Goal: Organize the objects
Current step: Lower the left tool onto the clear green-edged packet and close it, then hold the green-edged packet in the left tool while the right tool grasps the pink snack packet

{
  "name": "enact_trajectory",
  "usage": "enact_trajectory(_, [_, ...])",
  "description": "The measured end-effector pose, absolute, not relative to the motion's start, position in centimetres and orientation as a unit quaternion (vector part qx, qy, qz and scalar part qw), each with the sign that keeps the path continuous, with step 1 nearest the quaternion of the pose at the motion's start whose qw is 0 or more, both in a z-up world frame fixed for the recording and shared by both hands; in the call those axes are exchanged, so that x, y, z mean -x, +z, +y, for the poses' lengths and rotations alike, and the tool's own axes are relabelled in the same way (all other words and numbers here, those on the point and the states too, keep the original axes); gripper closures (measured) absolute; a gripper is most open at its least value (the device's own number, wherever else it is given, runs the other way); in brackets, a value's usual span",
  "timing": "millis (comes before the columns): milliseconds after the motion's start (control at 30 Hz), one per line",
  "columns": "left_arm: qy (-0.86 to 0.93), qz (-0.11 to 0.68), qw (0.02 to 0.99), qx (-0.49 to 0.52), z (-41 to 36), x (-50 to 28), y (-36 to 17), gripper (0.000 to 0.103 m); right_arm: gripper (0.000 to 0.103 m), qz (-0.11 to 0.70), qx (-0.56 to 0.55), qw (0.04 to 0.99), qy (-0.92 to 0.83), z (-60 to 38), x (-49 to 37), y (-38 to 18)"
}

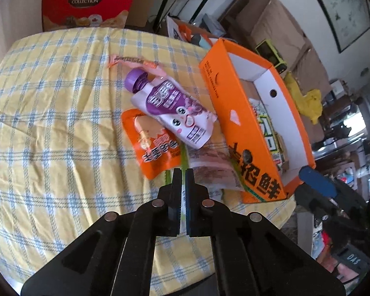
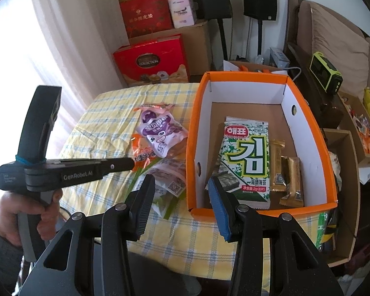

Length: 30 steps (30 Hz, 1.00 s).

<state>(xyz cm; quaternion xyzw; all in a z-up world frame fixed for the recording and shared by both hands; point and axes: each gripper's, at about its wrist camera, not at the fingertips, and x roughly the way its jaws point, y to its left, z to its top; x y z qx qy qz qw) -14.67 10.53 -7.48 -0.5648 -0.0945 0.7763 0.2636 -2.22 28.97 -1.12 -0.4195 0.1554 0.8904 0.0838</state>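
Note:
A purple spouted pouch [image 1: 170, 106] lies on the checked tablecloth [image 1: 49, 123], overlapping an orange snack packet [image 1: 153, 143]. A clear packet with green edges [image 1: 209, 172] lies beside the orange box [image 1: 236, 123]. My left gripper [image 1: 183, 172] is shut, its tips just over that clear packet; I cannot tell if it grips it. In the right wrist view the box [image 2: 315, 148] holds a seaweed pack [image 2: 246, 157] and gold bars [image 2: 286, 172]. My right gripper [image 2: 182, 185] is open and empty above the box's near left corner. The left gripper [image 2: 120, 165] shows from the side over the packets [image 2: 160, 133].
A thin pink wrapper [image 1: 133, 61] lies beyond the pouch. Red gift boxes [image 2: 153, 59] and cardboard boxes stand behind the table. A sofa [image 2: 338, 39] and open cardboard boxes [image 2: 342, 172] with clutter are to the right. The table edge runs close below both grippers.

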Motion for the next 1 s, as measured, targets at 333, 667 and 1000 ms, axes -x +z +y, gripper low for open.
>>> enact_trajectory(333, [0.75, -0.105, 0.27, 0.595, 10.0, 13.3, -9.6, 0.073, 0.057, 0.16, 0.417, 0.082, 0.891, 28.8, 2.2, -1.1])
enact_trajectory(667, [0.751, -0.097, 0.281, 0.59, 11.4, 12.1, -10.0, 0.09, 0.057, 0.171, 0.423, 0.086, 0.886, 28.6, 2.4, -1.5])
enact_trajectory(1000, [0.773, -0.096, 0.277, 0.562, 8.1, 11.9, -8.0, 0.103, 0.057, 0.161, 0.424, 0.077, 0.888, 28.2, 2.7, -1.2])
